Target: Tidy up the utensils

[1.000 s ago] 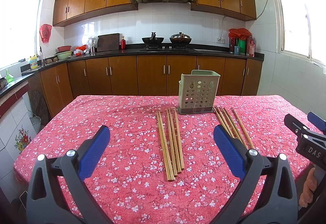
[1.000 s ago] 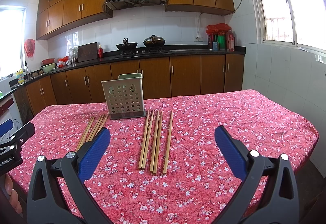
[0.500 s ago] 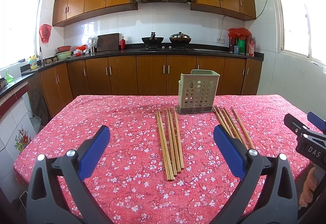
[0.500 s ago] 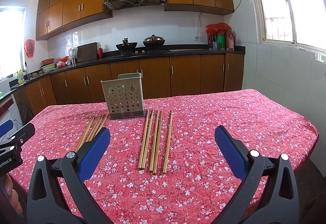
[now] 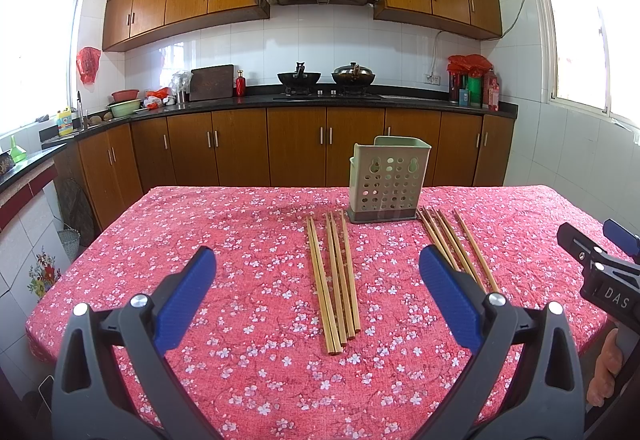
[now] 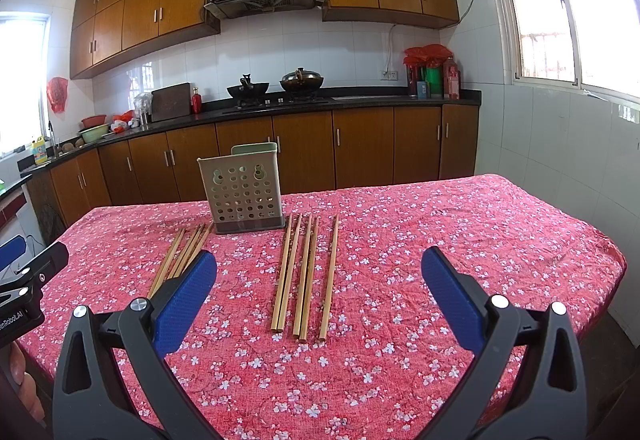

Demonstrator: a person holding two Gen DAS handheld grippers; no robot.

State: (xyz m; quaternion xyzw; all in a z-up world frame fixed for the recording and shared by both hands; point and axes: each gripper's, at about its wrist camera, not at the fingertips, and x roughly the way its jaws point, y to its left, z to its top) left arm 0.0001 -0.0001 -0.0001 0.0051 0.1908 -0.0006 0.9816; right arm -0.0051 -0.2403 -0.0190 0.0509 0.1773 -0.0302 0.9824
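Left tool was spread wide, nothing between its blue pads; held above the near edge of the bench. Five chopsticks lay flat directly ahead of it, between the pads' lines of sight, well apart from them. Right tool was likewise released and empty, facing the same five chopsticks just ahead. A second chopstick bundle lay to the other side of the holder, its near ends hidden behind the right tool's left pad. Green perforated holder stood upright at the sticks' far ends (nothing visible above its rim). Sticks: plain tan wood, roughly parallel, on a red floral cloth.
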